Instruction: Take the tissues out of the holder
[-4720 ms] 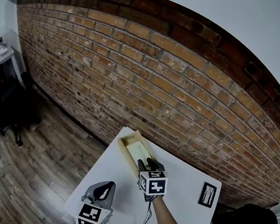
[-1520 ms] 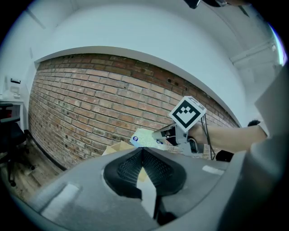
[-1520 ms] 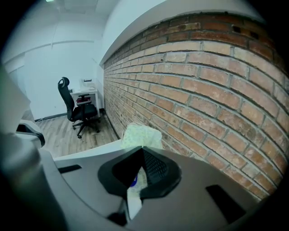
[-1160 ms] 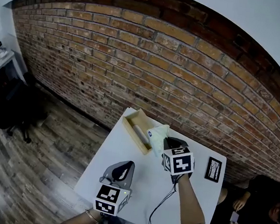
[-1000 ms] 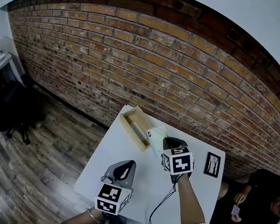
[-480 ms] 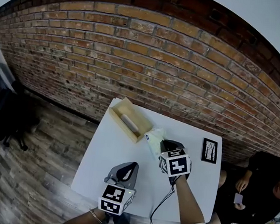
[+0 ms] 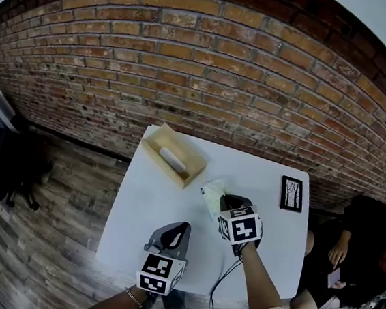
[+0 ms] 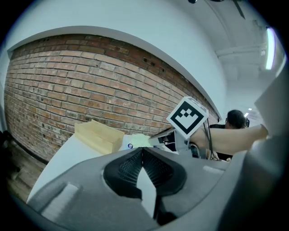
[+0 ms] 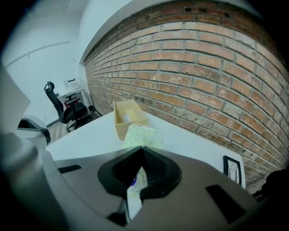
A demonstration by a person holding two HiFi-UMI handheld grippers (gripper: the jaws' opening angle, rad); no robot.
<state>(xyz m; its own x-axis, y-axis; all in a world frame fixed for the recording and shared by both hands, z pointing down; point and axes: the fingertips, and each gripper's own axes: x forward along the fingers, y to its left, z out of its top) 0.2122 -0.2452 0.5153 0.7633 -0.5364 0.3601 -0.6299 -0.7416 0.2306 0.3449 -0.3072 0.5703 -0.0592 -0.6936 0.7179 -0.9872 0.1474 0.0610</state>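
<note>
The right gripper is clamped on the pale green soft pack of tissues, out of the light wooden box holder and just beside it above the white table. Its own dark jaws cover the pack's near end, and the small blue mark on the wrapper cannot be read. The left gripper, nearer the table's front edge, has its jaws pressed together on nothing, and a pale rounded thing in the holder is too small to identify.
</note>
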